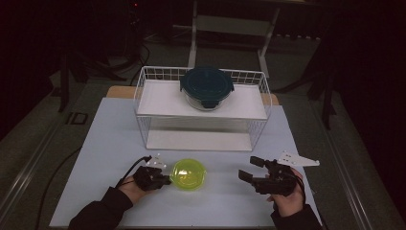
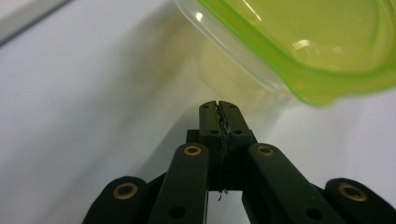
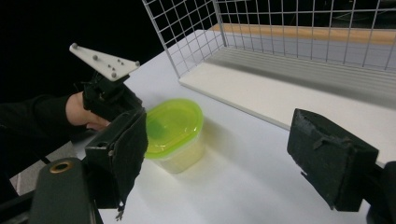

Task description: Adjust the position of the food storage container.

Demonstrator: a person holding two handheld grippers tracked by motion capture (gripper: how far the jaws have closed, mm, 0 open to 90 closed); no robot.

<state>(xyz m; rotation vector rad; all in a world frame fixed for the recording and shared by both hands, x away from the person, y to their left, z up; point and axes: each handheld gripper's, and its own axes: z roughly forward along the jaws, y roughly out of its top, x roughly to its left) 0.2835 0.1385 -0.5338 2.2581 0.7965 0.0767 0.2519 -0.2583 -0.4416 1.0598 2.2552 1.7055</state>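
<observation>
The left gripper (image 2: pixel 218 108) has its jaws pressed together with nothing between them, the tips just beside the small clear plastic container with the lime-green lid (image 1: pixel 188 174), placed as if to nudge it rather than grasp it. The right gripper (image 1: pixel 252 169) holds its jaws wide apart and empty, near that container's other side, apparently ready to receive it. The container stands upright on the white table (image 1: pixel 110 143), in front of the white wire shelf rack (image 1: pixel 201 108).

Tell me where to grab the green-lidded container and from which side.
Take the green-lidded container across its clear body just under the lid's overhanging rim, coming level from the right with the open right gripper. It stands upright on the table, that side looks free, and the shut left gripper already sits at its left edge.
</observation>
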